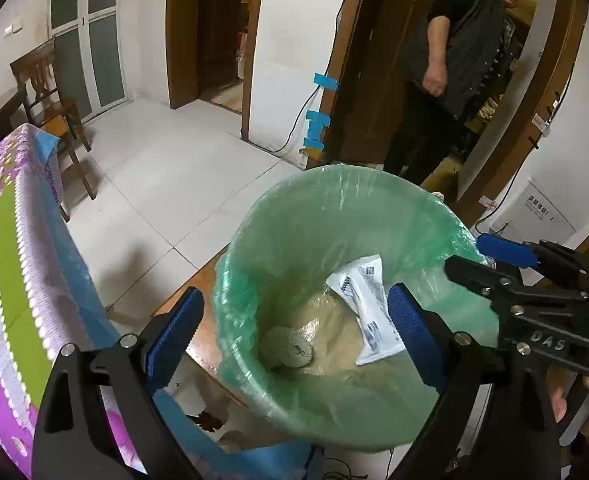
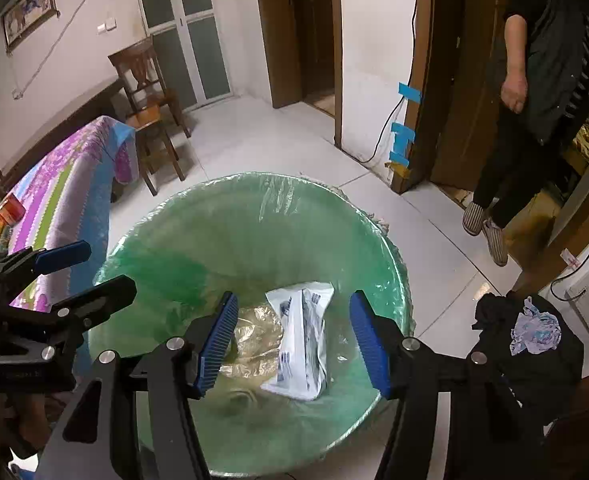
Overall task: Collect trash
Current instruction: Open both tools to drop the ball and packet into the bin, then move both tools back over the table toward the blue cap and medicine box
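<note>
Looking along the left gripper (image 1: 296,338), its blue-padded jaws stand wide apart and empty above a bin lined with a green bag (image 1: 294,216). Below the gap lie a crumpled white wrapper (image 1: 368,304) with blue print, nearer the right-hand jaw, and a grey wad (image 1: 288,348).

From the right gripper (image 2: 292,342), jaws partly spread with nothing gripped, the same wrapper (image 2: 302,344) lies at the bag's (image 2: 230,216) bottom directly between them, beside clear crinkled plastic (image 2: 254,336).
</note>
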Motion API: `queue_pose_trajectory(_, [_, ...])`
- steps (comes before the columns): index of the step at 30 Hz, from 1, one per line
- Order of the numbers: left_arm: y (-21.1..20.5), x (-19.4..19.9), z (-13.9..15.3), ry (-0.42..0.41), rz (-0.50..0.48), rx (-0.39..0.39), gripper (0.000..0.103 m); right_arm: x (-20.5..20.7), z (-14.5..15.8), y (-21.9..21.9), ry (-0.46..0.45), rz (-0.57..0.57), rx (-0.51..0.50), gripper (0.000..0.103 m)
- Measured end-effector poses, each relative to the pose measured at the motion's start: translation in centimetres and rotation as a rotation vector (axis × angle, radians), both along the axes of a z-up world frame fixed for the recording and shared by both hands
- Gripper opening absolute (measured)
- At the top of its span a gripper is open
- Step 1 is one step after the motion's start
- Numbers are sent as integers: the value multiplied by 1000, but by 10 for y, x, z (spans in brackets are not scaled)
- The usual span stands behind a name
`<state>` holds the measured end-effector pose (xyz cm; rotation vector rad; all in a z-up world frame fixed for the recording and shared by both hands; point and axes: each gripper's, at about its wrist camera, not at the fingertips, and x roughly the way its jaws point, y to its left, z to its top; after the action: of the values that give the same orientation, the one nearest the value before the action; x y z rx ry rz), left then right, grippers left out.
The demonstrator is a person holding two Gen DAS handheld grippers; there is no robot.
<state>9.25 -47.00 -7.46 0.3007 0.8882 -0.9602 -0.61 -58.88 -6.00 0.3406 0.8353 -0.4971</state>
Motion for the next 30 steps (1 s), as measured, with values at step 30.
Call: queue_pose_trajectory(30, [464,56,44,-148,702,60,93,14,55,355,-475,688,-134,98])
